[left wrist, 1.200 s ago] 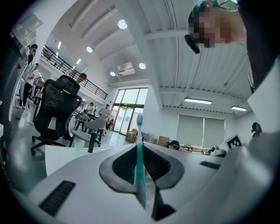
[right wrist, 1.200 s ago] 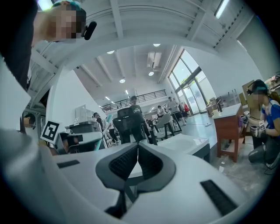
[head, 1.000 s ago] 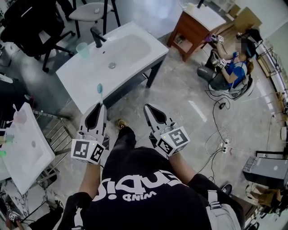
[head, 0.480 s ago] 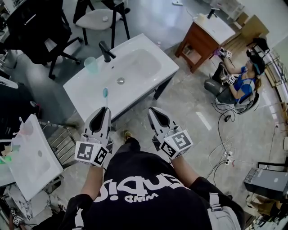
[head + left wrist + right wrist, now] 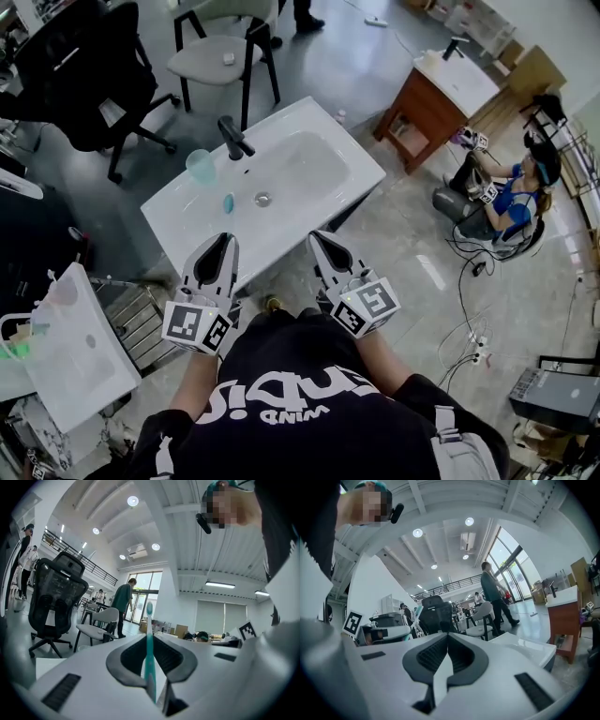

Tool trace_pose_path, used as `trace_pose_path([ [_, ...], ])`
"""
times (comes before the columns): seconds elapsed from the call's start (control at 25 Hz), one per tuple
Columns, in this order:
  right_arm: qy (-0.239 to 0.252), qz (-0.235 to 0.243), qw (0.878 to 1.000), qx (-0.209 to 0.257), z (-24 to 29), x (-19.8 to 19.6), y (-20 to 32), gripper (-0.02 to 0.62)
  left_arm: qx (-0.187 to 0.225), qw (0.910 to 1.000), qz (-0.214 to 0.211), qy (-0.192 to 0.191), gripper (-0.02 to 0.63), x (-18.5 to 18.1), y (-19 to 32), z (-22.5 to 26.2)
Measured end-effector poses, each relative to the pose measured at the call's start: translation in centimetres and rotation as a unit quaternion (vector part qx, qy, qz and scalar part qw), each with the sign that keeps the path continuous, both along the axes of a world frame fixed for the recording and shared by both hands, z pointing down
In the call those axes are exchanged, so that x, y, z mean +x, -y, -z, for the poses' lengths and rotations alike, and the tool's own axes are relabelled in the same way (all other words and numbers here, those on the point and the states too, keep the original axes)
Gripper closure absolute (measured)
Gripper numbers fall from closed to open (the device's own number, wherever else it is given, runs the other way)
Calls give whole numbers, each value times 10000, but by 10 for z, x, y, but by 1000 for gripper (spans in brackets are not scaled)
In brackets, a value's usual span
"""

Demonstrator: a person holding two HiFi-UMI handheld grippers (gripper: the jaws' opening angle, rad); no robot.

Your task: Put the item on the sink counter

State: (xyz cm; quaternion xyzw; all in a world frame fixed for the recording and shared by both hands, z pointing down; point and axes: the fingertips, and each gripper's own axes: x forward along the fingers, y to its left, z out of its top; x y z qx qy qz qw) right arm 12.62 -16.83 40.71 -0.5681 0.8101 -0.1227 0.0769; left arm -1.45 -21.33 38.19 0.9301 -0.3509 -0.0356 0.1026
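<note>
A white sink counter (image 5: 184,217) with a black faucet (image 5: 234,139) and a pale green cup (image 5: 201,166) stands just ahead of both grippers. My left gripper (image 5: 225,240) is shut on a teal toothbrush (image 5: 228,202), whose head sticks out over the counter's front part, left of the drain. In the left gripper view the toothbrush (image 5: 149,613) stands upright, pinched between the jaws of the left gripper (image 5: 151,641). My right gripper (image 5: 314,236) hovers beside the counter's front edge. In its own view the right gripper (image 5: 447,635) is shut with nothing in it.
A black office chair (image 5: 84,66) and a grey chair (image 5: 220,52) stand behind the counter. A wooden vanity (image 5: 441,94) is at the far right, with a seated person (image 5: 511,197) next to it. Another white sink (image 5: 66,347) sits at the left. Cables lie on the floor at right.
Both grippers have come closer to the sink counter. The toothbrush head, earlier short of the front edge, now reaches over the counter near the drain.
</note>
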Motion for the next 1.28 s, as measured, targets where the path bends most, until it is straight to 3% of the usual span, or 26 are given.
trace_pose_path([
  [0.56, -62, 659, 9978, -17, 3, 3, 50, 577, -53, 9979, 652, 8, 549, 3, 29, -1],
  [1.04, -24, 1666, 9860, -99, -7, -49, 85, 577, -58, 9878, 1553, 37, 550, -43, 39, -5],
  [1.28, -37, 1927, 9812, -108, -9, -64, 96, 577, -83, 9819, 1890, 135, 549, -63, 46, -11],
])
